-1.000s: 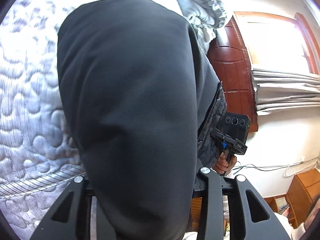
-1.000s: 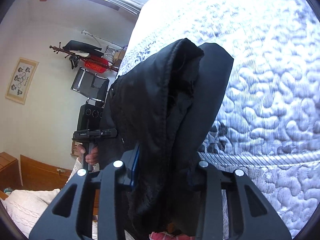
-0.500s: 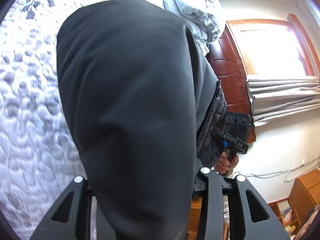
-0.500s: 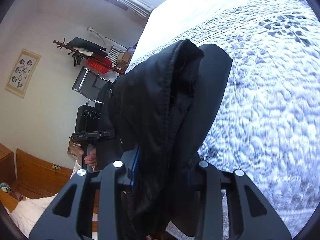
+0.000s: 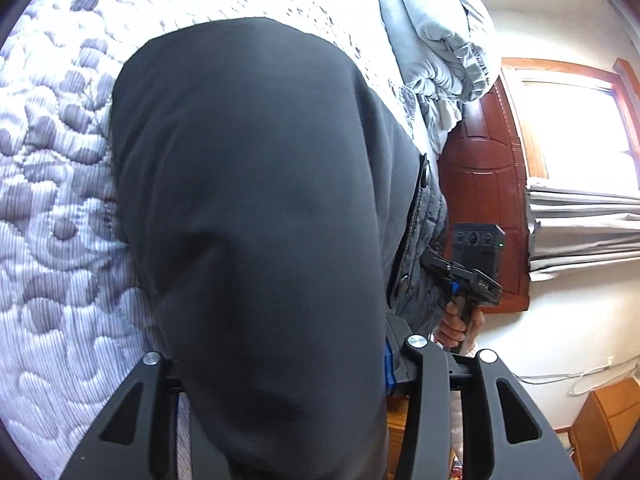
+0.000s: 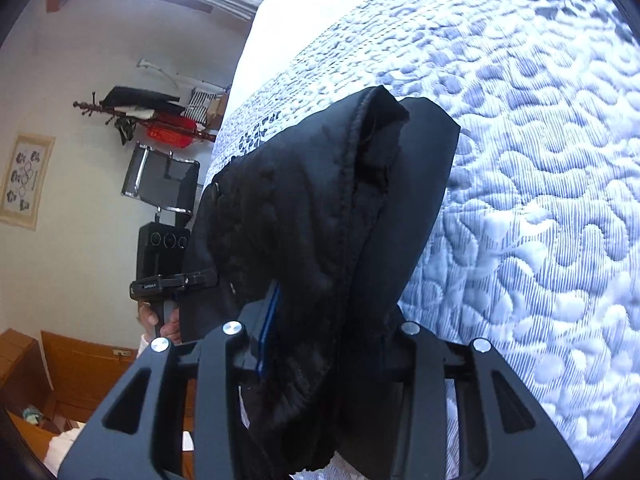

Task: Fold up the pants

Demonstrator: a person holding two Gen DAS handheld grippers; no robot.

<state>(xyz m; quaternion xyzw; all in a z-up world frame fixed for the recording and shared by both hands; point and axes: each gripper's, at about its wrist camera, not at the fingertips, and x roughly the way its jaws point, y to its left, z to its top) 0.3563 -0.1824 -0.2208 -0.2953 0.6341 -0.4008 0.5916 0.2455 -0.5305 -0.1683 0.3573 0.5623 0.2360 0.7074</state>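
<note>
Dark grey-black pants [image 5: 260, 220] hang bunched over my left gripper [image 5: 280, 364], which is shut on the cloth; the fabric hides its fingertips. In the right wrist view the pants [image 6: 320, 240] show a seam and a fuzzy inner side. My right gripper [image 6: 324, 332] is shut on them too. Both grippers hold the pants up over the quilted bed [image 5: 52, 200]. The right gripper also shows in the left wrist view [image 5: 468, 272], and the left gripper in the right wrist view [image 6: 168, 264].
A grey pillow [image 5: 440, 36] lies at the bed's head by a red-brown headboard [image 5: 480, 184]. The quilt [image 6: 540, 160] spreads to the right. A coat rack [image 6: 144, 116], a chair [image 6: 164, 180] and wooden furniture [image 6: 80, 364] stand by the wall.
Both grippers have carried the pants further over the bed; the bed's edge has dropped out of view and more of the quilt lies under the pants. The grips have not changed.
</note>
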